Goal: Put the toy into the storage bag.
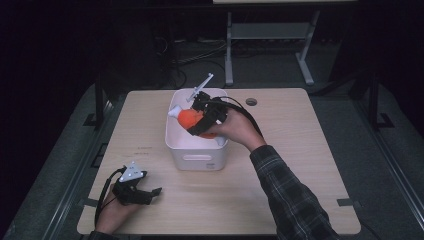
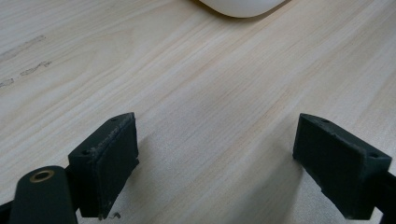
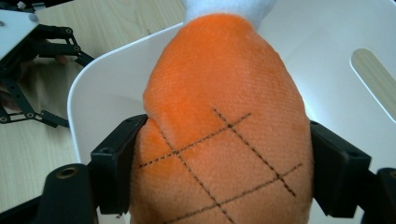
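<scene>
An orange plush toy [image 3: 219, 126] with stitched cross lines and a white end sits between the jaws of my right gripper [image 3: 224, 172], which is shut on it. In the high view that gripper [image 1: 202, 122] holds the toy [image 1: 189, 118] over the open top of a white plastic bin [image 1: 197, 155] in the middle of the table. My left gripper [image 1: 152, 192] rests low over the wood near the front left corner. Its jaws stand wide open [image 2: 215, 168] with nothing but bare tabletop between them.
The light wooden table [image 1: 300, 165] has a small round hole [image 1: 251, 101] at the back. The bin's rounded base [image 2: 243, 7] shows ahead of the left gripper. The bin has a slot handle [image 3: 376, 79]. Dark floor and a metal stand lie beyond the table.
</scene>
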### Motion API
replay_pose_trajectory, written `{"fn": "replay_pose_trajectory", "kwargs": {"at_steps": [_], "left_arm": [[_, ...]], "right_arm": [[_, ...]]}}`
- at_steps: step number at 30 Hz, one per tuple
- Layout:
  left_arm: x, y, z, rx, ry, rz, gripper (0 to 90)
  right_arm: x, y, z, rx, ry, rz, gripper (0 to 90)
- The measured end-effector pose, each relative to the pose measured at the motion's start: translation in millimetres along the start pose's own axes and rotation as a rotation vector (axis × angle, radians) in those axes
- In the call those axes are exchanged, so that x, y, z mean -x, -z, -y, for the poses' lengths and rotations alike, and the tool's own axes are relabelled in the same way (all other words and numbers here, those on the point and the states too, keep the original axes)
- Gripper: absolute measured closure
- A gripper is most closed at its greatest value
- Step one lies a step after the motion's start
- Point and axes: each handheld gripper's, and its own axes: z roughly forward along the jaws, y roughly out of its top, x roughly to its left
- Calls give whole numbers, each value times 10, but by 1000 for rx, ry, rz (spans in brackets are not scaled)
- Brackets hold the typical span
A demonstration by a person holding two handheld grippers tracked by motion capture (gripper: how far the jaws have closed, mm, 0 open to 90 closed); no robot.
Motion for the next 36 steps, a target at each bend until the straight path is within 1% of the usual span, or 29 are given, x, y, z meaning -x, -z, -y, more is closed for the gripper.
{"fn": "replay_pose_trajectory", "kwargs": {"at_steps": [13, 18, 24, 30, 36], "left_arm": [[0, 0, 0, 0, 0, 0, 131], [0, 0, 0, -1, 0, 0, 131], [0, 1, 0, -1, 0, 0, 131], [-1, 1, 0, -1, -1, 0, 131], [-2, 2, 0, -3, -2, 1, 131]], "right_arm": [[-9, -99, -17, -28, 3, -5, 208], [-7, -126, -12, -36, 11, 0, 203], [-25, -155, -15, -46, 17, -7, 178], [-31, -171, -17, -45, 18, -17, 146], [-34, -134, -21, -29, 15, -21, 139]]}}
